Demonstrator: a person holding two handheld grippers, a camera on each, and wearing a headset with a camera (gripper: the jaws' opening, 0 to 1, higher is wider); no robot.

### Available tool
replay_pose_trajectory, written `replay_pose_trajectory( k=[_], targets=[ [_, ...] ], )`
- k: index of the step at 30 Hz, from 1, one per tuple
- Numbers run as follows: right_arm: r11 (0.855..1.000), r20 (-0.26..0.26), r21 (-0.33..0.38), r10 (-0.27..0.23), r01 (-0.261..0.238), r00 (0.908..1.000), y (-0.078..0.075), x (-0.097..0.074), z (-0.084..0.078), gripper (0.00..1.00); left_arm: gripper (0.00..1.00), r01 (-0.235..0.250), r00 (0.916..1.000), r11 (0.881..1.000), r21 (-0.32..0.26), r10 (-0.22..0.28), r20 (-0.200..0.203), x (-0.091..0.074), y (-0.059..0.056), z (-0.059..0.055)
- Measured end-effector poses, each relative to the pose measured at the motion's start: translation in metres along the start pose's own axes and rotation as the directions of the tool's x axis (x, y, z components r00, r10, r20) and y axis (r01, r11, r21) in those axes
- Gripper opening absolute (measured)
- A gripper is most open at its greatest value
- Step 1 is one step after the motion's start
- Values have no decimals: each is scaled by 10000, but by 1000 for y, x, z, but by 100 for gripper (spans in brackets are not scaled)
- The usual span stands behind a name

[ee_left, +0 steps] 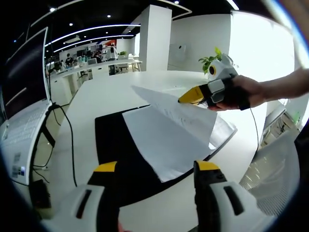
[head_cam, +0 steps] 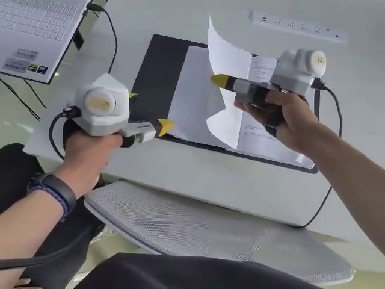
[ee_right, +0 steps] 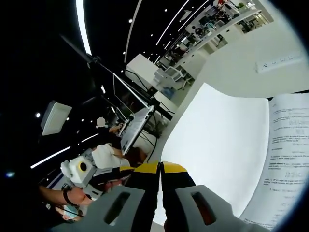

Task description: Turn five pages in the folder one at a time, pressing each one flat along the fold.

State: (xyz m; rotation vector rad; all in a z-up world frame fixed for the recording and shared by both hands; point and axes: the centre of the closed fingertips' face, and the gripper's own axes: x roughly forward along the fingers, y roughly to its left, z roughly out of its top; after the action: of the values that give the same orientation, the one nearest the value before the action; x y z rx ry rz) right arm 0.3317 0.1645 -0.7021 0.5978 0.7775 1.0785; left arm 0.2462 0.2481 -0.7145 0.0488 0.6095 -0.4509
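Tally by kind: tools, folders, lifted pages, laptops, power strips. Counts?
Tools: 2 (left tool, right tool)
Folder: 1
Lifted page: 1
Laptop: 1
Power strip: 1
Total: 6

Left claw (head_cam: 148,111), frame left: white rounded housing, dark grey jaws, yellow tips. Right claw (head_cam: 219,80), upper right: same build and colours. Black left cable (head_cam: 66,113) and right cable (head_cam: 338,111) leave the housings. Dark watch (head_cam: 55,188), purple-edged band, lower left.

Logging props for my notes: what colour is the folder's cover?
Black; the folder shows best in the head view.
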Motion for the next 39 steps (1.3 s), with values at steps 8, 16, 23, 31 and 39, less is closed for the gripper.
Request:
replay_pose_trajectory(
  k=[8,16,23,31,39],
  targets=[
    [9991,-582,381,-174,196,9982,-26,20,-17,0,61,-39,9999,10000,-42,39,110,-2,0,7],
    [9964,-1099,743,-321,404,9934,-32,36,-40,0,61,-98,9999,9998,-151,100,126,-4,4,10],
    [9925,-1405,1113,-346,505,9895,-34,48,-56,0,61,-132,9999,9997,-209,134,88,-7,3,8],
    [9890,-1644,1343,-387,612,9856,-51,62,-61,0,61,-127,9998,9996,-270,131,120,-8,5,10],
    [9868,-1817,1450,-454,725,9823,-64,68,-66,0,61,-81,10000,9997,-243,82,28,-8,6,6]
  ],
)
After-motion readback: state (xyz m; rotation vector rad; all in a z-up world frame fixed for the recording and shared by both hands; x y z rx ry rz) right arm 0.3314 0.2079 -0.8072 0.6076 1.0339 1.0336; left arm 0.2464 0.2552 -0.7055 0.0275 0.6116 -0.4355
